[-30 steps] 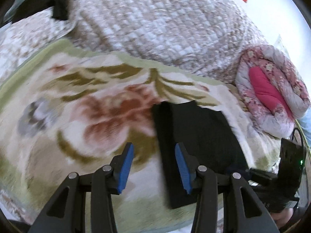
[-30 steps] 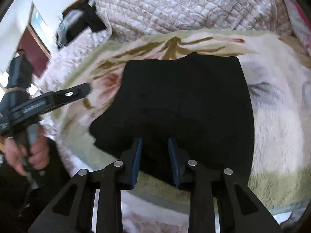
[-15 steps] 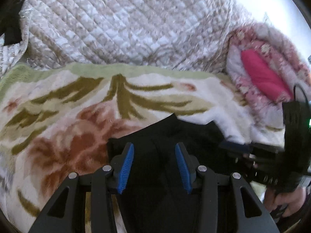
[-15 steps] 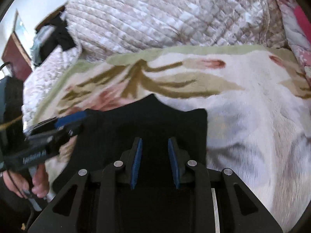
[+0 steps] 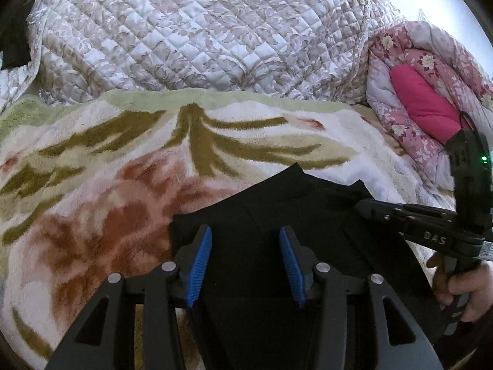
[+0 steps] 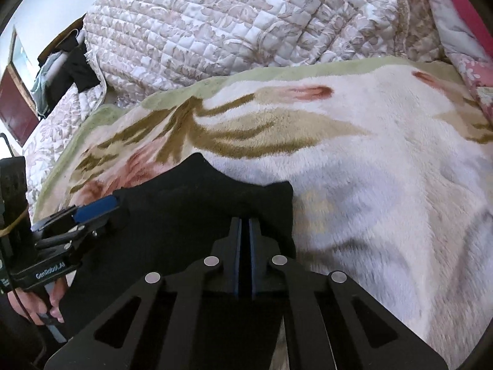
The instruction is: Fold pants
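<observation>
Pinching the folded black pants [image 6: 191, 212] low in frame, right gripper [image 6: 245, 226] is clamped on the fabric while left gripper [image 5: 245, 243] hovers spread wide over them on the floral blanket [image 5: 107, 166].

Bedroom — quilted bedspread [image 5: 191, 30], floral blanket [image 5: 92, 169]

Both wrist views low and close over the pants [image 5: 277, 215], facing the quilt [image 6: 246, 30].

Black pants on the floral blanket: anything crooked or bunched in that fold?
Mostly tidy. The black pants lie flat on the floral blanket, but the far edge isn't straight: a point sticks out past it, visible in both views. No bunching shows.
</observation>
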